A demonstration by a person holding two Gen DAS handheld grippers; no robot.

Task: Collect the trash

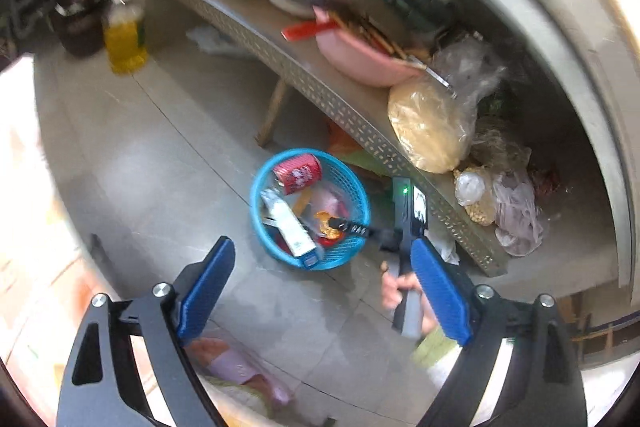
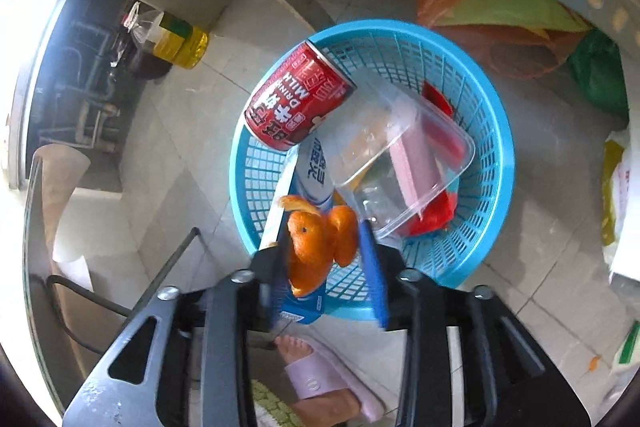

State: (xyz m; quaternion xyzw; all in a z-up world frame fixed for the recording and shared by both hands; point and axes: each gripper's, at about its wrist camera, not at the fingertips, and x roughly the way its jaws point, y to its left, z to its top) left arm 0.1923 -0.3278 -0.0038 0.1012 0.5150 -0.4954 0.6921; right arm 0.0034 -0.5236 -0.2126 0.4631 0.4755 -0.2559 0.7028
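A blue plastic basket stands on the tiled floor beside a metal shelf. In it lie a red milk can, a white and blue carton and a clear plastic box. My right gripper points down over the basket's near rim. An orange peel hangs loosely between its parted fingers. My left gripper is higher up and back from the basket, wide open with nothing in it.
A perforated metal shelf carries bowls, a pink basin and bags of food. Coloured bags lie under it. A yellow oil bottle stands at the back. A foot in a pink slipper is near the basket.
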